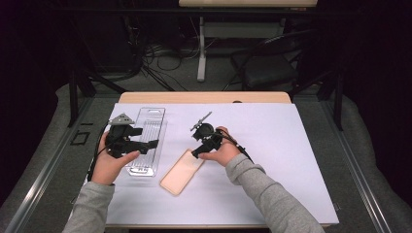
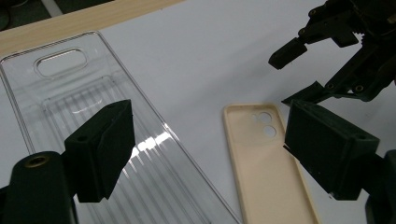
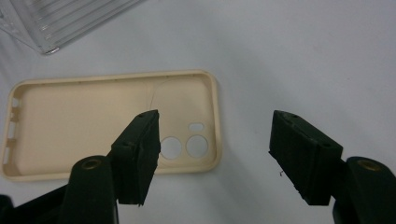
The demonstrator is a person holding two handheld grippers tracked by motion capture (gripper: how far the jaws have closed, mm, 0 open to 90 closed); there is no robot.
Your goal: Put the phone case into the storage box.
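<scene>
- Your right gripper (image 1: 196, 153) is hovering at the camera-hole end of the beige case (image 1: 180, 172), jaws apart and gripping nothing
- Your left gripper (image 1: 153, 144) is hanging over the clear tray (image 1: 151, 121), jaws open and empty
- The case is lying flat on the white mat (image 1: 272, 145), just beside the tray

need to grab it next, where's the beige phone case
In the high view the beige phone case lies open side up on the white sheet, right of the clear plastic tray, just under the right gripper.
</scene>
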